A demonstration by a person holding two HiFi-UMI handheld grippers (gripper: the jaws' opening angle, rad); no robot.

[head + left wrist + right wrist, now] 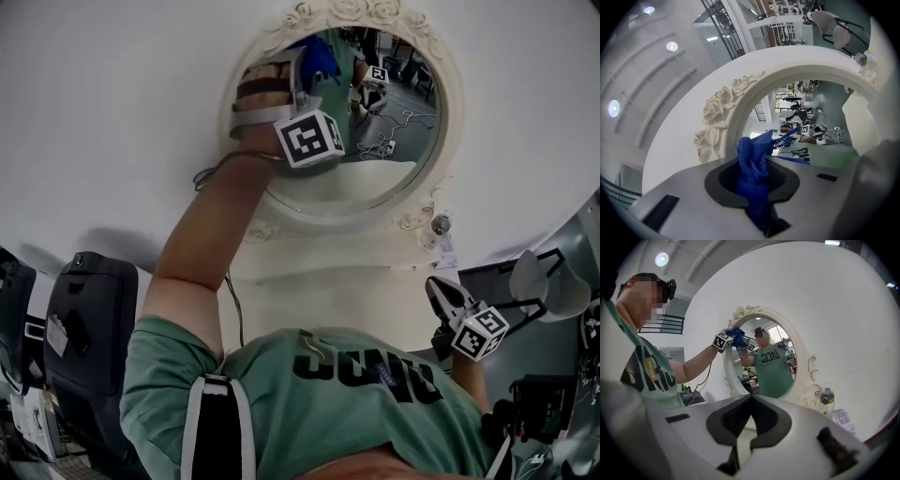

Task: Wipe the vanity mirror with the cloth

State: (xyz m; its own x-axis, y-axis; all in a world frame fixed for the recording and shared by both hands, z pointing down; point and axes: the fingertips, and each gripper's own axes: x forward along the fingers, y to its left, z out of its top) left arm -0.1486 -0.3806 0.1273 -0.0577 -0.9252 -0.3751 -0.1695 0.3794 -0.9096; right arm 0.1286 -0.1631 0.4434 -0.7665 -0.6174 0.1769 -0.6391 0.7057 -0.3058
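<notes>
The left tool [314, 82] is clamped tight on a bunched blue cloth [753, 171], held against the upper-left glass of the vanity mirror [398, 173] at the head view's top centre. This probably serves to rub beside the rose-carved frame [715, 117]. The right tool [442, 298], jaws together on nothing, hangs at lower right, seemingly just out of the way.

The head view meets the vanity mirror [398, 112] at top centre; the left gripper view sits close by its carved frame [717, 117]; the right gripper view faces it from farther back, mid-frame
</notes>
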